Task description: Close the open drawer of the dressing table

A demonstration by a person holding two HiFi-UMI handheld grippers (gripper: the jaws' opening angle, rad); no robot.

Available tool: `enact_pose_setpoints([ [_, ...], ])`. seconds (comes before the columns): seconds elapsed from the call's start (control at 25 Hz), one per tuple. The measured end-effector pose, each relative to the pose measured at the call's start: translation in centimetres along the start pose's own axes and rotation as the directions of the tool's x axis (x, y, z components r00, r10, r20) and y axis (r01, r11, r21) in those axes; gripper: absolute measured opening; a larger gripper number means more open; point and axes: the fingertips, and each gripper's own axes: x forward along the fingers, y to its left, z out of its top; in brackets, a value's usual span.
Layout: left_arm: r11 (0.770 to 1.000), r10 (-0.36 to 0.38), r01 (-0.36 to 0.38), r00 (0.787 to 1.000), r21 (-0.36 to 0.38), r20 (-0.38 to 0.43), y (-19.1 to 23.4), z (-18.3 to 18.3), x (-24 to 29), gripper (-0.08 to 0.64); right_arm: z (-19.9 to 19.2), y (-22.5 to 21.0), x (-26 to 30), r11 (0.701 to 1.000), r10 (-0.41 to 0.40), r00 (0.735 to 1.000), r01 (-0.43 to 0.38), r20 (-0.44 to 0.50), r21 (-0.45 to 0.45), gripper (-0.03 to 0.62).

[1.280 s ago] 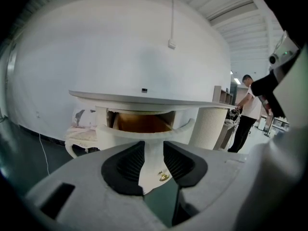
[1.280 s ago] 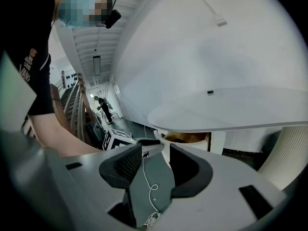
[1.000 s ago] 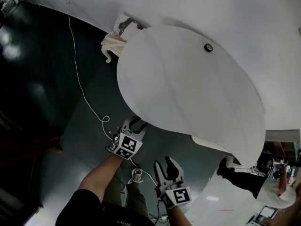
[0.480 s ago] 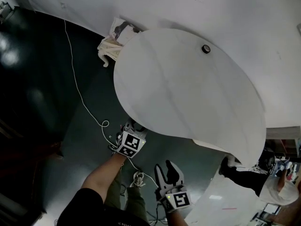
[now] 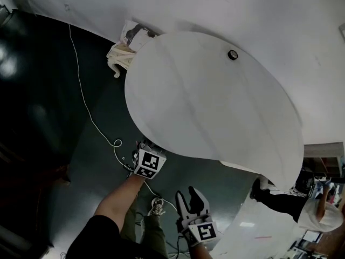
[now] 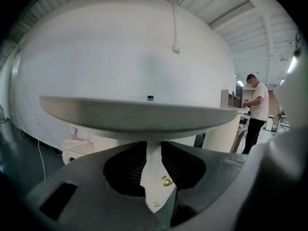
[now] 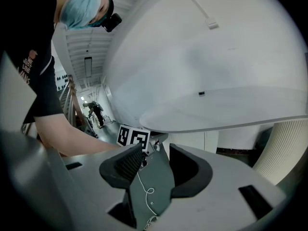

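The dressing table's white oval top fills the middle of the head view. My left gripper is tucked under its near edge, jaws hidden there and only the marker cube showing. In the left gripper view the jaws are closing, a narrow gap left between them. Through that gap shows the white drawer front with a brass knob; no pad visibly presses on it. My right gripper hangs lower over the dark floor. It stands open with nothing between its fingers.
A small dark object sits on the top near the wall. A pile of cloth lies at the table's far left end. A white cable runs across the floor. A ribbed white column and a person stand to the right.
The left gripper has slid forward under the table's edge, so its jaws, visible before, are now hidden in the head view. The right gripper has stayed put.
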Motion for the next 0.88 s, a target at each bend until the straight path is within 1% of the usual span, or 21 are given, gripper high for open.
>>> enact_pose_setpoints([
  [0.12, 1.0, 0.004, -0.004, 1.0, -0.008, 0.005, 0.0, 0.0, 0.0, 0.1, 0.1, -0.2, 0.0, 1.0, 0.001, 1.0, -0.001, 0.0, 0.0, 0.179],
  [0.24, 1.0, -0.009, 0.009, 1.0, -0.011, 0.001, -0.2, -0.1, 0.2, 0.1, 0.2, -0.4, 0.1, 1.0, 0.002, 1.0, -0.002, 0.004, -0.002, 0.181],
  [0.4, 0.999, -0.04, 0.04, 0.999, -0.013, -0.021, -1.0, -0.3, 0.1, 0.143, 0.4, -0.2, -0.1, 1.0, 0.015, 1.0, -0.015, 0.007, -0.012, 0.18],
  [0.52, 0.998, -0.051, 0.051, 0.999, -0.025, -0.017, -1.2, 0.0, -0.2, 0.198, 0.8, -0.1, -0.3, 1.0, 0.019, 1.0, -0.019, 0.011, -0.016, 0.179],
  [0.72, 0.999, -0.035, 0.034, 0.999, -0.025, -0.039, -1.5, -0.2, -2.2, 0.198, 0.9, 0.0, -1.0, 0.999, 0.039, 0.999, -0.038, 0.016, -0.032, 0.181],
  [0.88, 1.0, -0.005, 0.004, 0.999, -0.023, -0.054, -1.9, -0.5, -4.5, 0.198, 1.3, 0.0, -2.0, 0.997, 0.06, 0.998, -0.059, 0.022, -0.049, 0.181],
])
